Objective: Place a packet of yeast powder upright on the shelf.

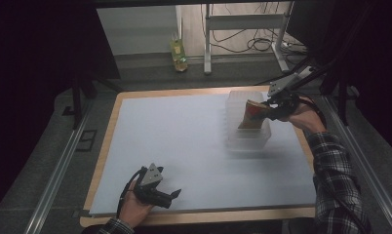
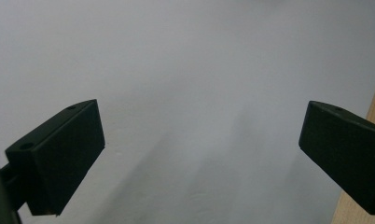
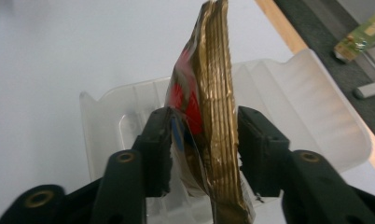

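A gold and red snack packet [image 1: 252,115] [image 3: 212,116] hangs upright over a clear plastic tub [image 1: 247,124] [image 3: 316,107] at the right of the white mat. My right gripper [image 1: 272,108] [image 3: 205,144] is shut on the packet's crimped edge, one jaw on each side, with the tub right below. Near the mat's front left edge my left gripper [image 1: 175,194] [image 2: 202,154] rests low in the person's hand, its jaws wide apart with bare mat between them.
The white mat [image 1: 174,141] covers a wooden table [image 1: 106,151], whose edge also shows in the left gripper view [image 2: 374,112]. A bottle [image 1: 178,53] and desk legs with cables stand on the floor beyond. Metal rails run along both sides.
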Demonstrator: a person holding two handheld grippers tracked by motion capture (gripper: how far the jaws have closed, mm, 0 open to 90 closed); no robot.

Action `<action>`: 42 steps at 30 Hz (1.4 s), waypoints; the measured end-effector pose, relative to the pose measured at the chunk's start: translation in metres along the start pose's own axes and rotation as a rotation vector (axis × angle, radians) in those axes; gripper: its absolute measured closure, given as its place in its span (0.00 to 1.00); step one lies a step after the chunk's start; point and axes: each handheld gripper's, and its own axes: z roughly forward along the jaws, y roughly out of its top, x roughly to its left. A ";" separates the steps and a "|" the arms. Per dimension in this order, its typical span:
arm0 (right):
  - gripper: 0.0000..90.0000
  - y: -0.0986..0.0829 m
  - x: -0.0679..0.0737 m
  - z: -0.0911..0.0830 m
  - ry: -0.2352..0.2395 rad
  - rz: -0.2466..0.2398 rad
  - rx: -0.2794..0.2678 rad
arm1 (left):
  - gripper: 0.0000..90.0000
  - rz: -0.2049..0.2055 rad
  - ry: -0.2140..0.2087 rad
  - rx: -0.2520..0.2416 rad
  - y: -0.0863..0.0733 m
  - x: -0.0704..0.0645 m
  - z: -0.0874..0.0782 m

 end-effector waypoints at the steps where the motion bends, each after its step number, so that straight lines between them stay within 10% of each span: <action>1: 0.56 0.001 0.001 -0.001 -0.004 0.009 -0.004 | 0.00 0.000 0.000 0.000 0.000 0.000 0.000; 16: 0.07 -0.012 0.024 -0.020 -0.123 0.214 -0.019 | 0.00 0.006 -0.004 0.010 0.000 -0.001 0.002; 25: 0.03 -0.033 0.050 -0.031 -0.177 0.295 -0.043 | 0.00 0.008 -0.005 0.011 0.001 -0.002 0.003; 42: 0.00 -0.063 0.109 -0.023 -0.129 0.369 -0.130 | 0.00 0.003 -0.005 -0.003 0.000 -0.002 0.002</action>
